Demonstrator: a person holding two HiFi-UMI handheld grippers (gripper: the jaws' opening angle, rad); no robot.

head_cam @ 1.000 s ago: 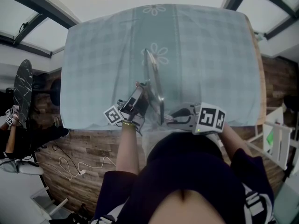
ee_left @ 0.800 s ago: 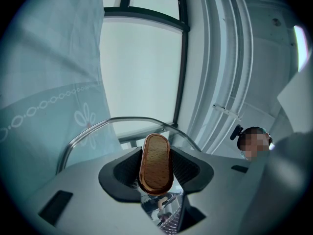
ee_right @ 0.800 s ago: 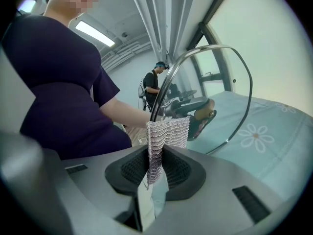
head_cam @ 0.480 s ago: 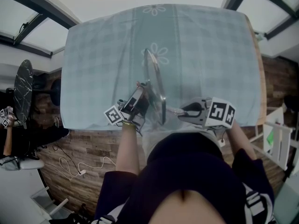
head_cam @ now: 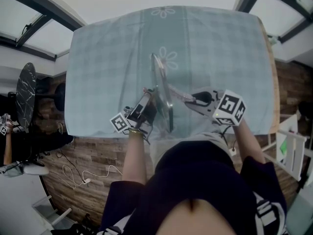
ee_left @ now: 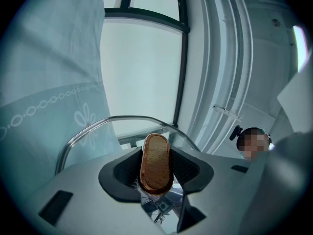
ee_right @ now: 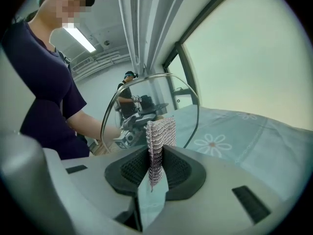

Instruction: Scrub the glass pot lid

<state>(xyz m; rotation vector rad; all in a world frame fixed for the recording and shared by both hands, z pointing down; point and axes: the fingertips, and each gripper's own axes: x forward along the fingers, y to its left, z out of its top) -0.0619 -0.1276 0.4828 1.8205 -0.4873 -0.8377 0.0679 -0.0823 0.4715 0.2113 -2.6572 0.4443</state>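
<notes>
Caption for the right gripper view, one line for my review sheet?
Right tool pinches a knitted scrub cloth before the upright glass pot lid, flowered tablecloth beyond.

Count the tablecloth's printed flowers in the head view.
2. One flower at the cloth's far edge, one beside the upright lid. The lid or arms may hide others.

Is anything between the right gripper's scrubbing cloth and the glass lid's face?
Nothing visible. The right gripper, shut on the mesh cloth, points straight at the glass lid, which is held upright. The left gripper grips its wooden knob on the opposite face, out of the way.
</notes>
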